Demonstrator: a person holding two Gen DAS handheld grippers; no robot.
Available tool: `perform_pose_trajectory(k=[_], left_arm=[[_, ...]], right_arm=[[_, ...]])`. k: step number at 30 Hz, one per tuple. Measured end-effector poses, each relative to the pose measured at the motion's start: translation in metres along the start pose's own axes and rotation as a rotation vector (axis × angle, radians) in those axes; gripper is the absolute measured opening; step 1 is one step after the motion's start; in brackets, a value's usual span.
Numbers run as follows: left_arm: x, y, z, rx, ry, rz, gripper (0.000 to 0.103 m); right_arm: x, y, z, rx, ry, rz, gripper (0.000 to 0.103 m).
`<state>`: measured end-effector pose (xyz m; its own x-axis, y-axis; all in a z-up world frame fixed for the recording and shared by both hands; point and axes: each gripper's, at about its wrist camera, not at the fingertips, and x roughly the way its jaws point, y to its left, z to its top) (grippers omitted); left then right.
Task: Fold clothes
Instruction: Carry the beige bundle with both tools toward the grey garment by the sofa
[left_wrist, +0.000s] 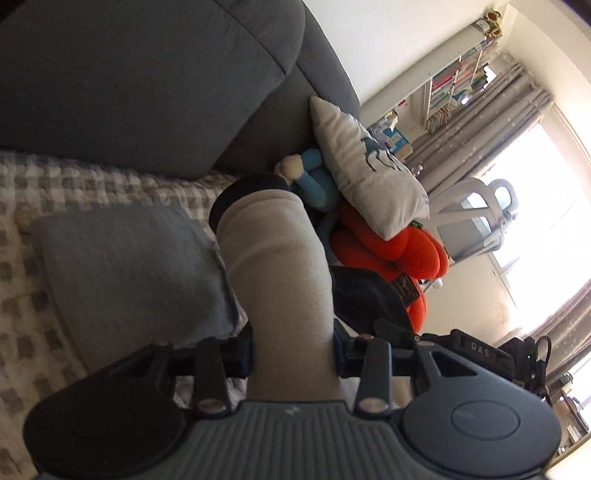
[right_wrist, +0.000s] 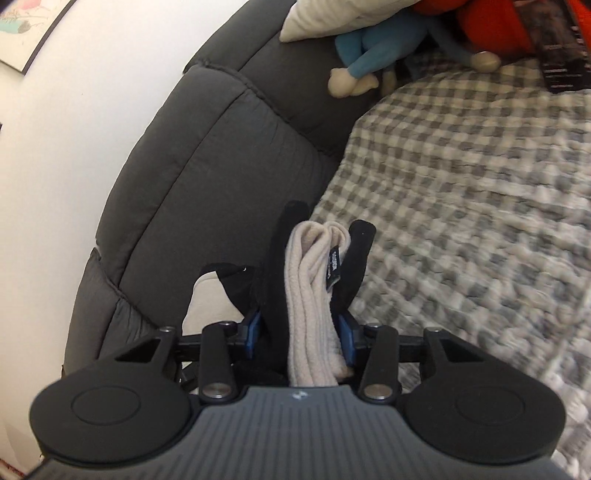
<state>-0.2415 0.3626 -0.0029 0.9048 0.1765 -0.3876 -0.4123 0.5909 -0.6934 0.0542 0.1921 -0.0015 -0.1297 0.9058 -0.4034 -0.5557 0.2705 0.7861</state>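
While bunched between fingers (right_wrist: 349, 325), ribbed beige fleece (right_wrist: 314, 302)

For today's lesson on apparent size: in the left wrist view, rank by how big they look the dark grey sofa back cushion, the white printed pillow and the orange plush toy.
1. Dark grey sofa back cushion
2. White printed pillow
3. Orange plush toy, partly hidden, so unsure.

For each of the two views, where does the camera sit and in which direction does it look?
Left wrist: on the left gripper, facing the grey sofa, folded grey cloth and window; its fingers clamp beige fleece.
Right wrist: on the right gripper, facing sofa and checkered blanket; bunched fleece clamped.
Shared: blue plush toy, white pillow.
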Motion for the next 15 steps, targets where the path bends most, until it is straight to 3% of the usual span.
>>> perform_pose_trajectory(k=[5, 15], left_arm=[[-0.027, 0.022, 0.014, -0.047, -0.147, 0.086, 0.04], [-0.029, 0.054, 0.017, -0.151, -0.292, 0.164, 0.04]], right_arm=[[0.064, 0.019, 0.019, -0.044, 0.11, 0.107, 0.045], [0.14, 0.031, 0.057, -0.113, 0.227, 0.155, 0.045]])
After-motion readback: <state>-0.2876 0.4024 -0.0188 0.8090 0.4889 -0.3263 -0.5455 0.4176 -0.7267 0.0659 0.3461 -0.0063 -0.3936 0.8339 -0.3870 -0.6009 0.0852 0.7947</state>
